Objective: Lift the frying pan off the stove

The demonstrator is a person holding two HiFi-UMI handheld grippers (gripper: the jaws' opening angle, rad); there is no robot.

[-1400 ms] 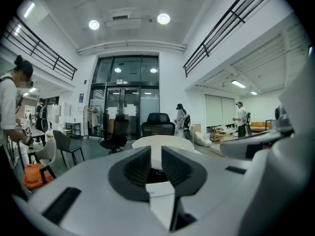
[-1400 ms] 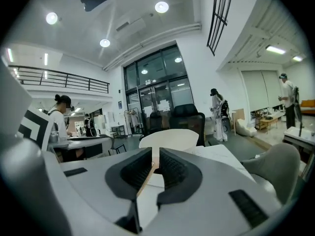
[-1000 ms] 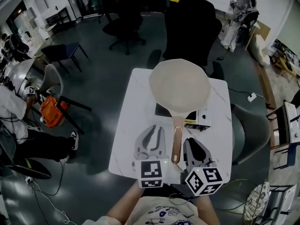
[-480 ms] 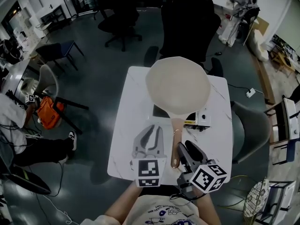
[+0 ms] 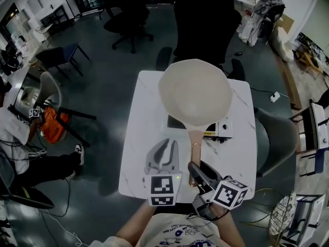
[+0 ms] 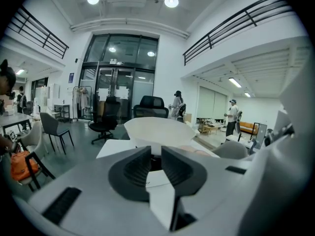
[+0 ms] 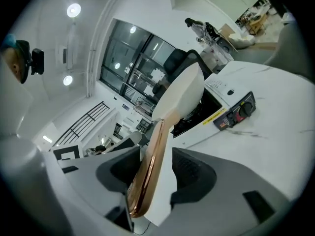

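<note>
A cream frying pan point(image 5: 194, 92) sits on a small portable stove point(image 5: 222, 130) on a white table point(image 5: 138, 138). Its copper handle point(image 5: 194, 156) points toward me. My right gripper point(image 5: 197, 170) is turned on its side at the handle's end, and its jaws are opening. In the right gripper view the handle point(image 7: 150, 166) runs between the jaws of that gripper point(image 7: 161, 155), close to the left one with a gap on the other side. My left gripper point(image 5: 165, 144) rests shut and empty on the table left of the handle. The pan point(image 6: 162, 127) is ahead of it.
The stove's knob and yellow label point(image 7: 235, 113) face the table's near right. A black office chair point(image 5: 205, 19) stands behind the table and a grey chair point(image 5: 275, 143) to its right. People sit at the room's edges.
My right gripper has moved left from beside the handle, rolled onto its side, and opened its jaws around the handle's end. The left gripper and pan have stayed put.
</note>
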